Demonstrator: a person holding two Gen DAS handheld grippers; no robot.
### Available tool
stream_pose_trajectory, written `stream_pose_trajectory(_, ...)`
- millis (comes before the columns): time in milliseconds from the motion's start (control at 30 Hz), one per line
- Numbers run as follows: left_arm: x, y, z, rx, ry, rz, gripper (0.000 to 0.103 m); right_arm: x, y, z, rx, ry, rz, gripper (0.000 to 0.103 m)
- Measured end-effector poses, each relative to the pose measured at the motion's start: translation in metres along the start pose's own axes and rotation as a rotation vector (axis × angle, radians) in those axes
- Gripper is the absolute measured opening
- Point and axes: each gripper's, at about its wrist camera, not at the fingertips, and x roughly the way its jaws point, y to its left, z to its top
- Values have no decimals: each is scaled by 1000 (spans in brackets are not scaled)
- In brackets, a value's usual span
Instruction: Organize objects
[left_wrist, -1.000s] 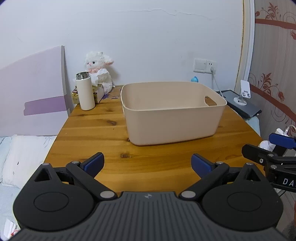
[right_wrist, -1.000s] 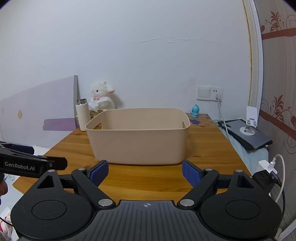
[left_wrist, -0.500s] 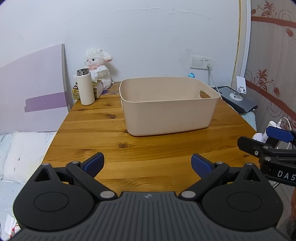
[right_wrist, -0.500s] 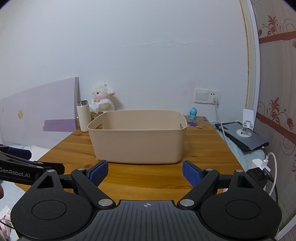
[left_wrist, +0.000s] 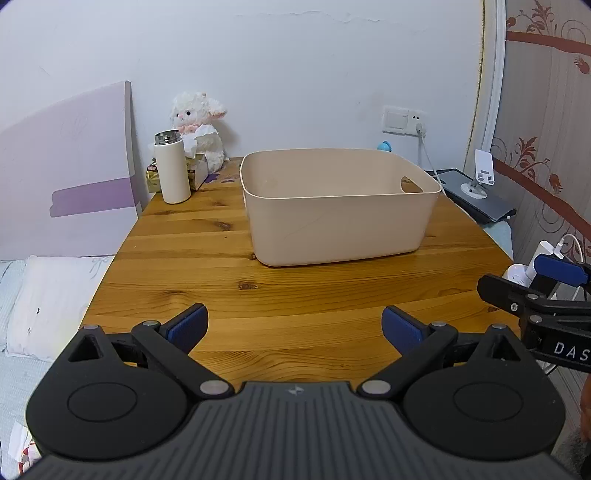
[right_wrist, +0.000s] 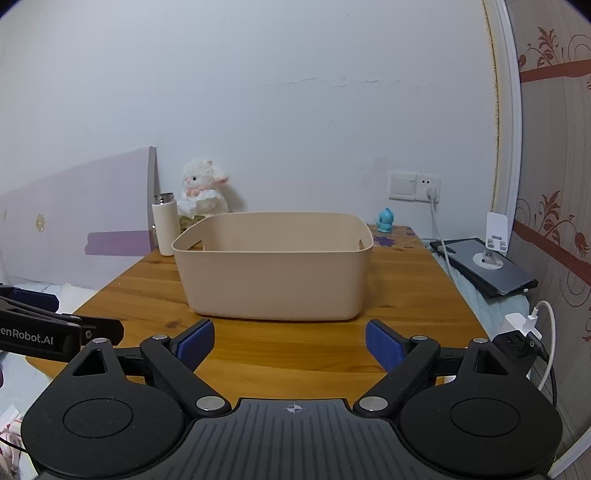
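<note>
Your wooden tabletop (left_wrist: 295, 302) carries the beige storage bin (left_wrist: 340, 218) at its centre. At eleven o'clock stand the white thermos (left_wrist: 171, 168), a tissue box (left_wrist: 197, 170) and the plush lamb (left_wrist: 197, 125); at one o'clock, a small blue figurine (right_wrist: 385, 220).

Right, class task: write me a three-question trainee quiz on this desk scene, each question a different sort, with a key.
1. True or false: the beige plastic storage bin on the wooden table has things in it.
2. Which stands nearest the white cylindrical flask? A) blue figurine B) white plush lamb C) white phone stand
3. Fill in: both the left gripper and the right gripper are ____.

Key: 1 false, as far as its inside shows; 2 B; 3 open.
</note>
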Motion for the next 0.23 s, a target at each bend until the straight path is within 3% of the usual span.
stream_pose_trajectory(233,9,0,4,4,-1,16,101,11,-6,-1,26,20,-1,90)
